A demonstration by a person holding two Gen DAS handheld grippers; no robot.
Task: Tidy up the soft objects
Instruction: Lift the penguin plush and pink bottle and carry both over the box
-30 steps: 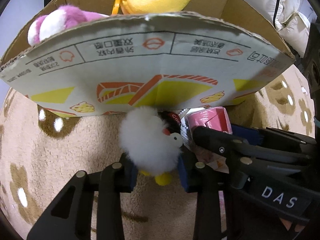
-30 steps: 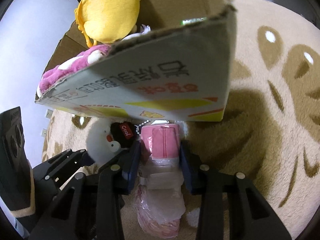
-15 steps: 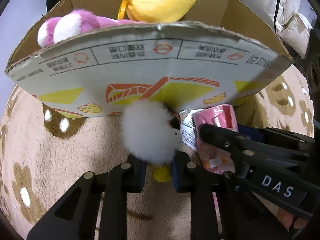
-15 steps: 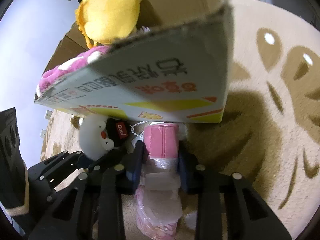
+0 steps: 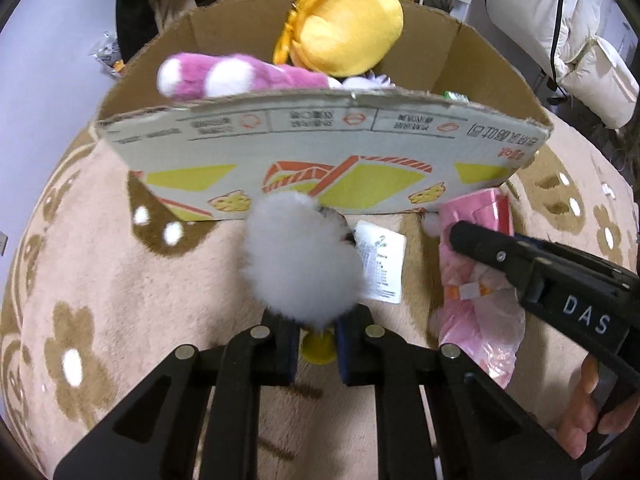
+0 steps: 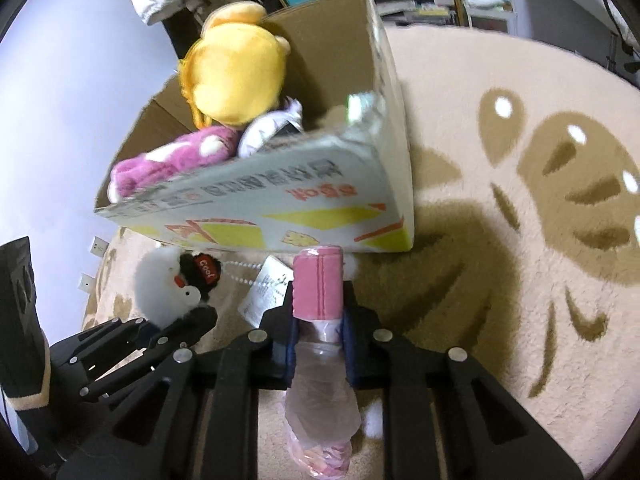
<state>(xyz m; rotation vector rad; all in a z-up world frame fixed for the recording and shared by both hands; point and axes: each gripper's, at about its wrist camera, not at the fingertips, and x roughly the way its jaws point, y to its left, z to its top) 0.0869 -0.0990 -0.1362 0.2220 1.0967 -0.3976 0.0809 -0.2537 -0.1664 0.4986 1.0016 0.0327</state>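
Soft toys first: white fluffy plush [image 5: 302, 264] w/ yellow feet is pinched low down between the left gripper [image 5: 316, 348] pads, jaws nearly closed on its base, toy standing up above the fingers, just in front of the cardboard box [image 5: 320, 160]. Paper tag [image 5: 380, 266] hangs off it at 3 o'clock. In right wrist view same plush [image 6: 172, 284] sits at 9 o'clock, black cap w/ red "Cool" patch showing, bead chain running to the tag [image 6: 266, 290].

Right gripper [image 6: 318, 344] is clamped tight on the pink plastic-wrapped item [image 6: 318, 288]; pink end sticks fwd at 12 o'clock, almost touching the box's printed wall [image 6: 280, 200], crinkled wrap trailing back btwn the fingers. In left view that pink item [image 5: 476, 248] lies at 3 o'clock, partly behind the black gripper body marked DAS.

Inside box: yellow plush [image 5: 348, 36] at 12 o'clock, pink plush w/ white spots [image 5: 236, 80] leaning over the near rim at 11. Box sits on beige rug w/ brown flowers [image 5: 100, 280]
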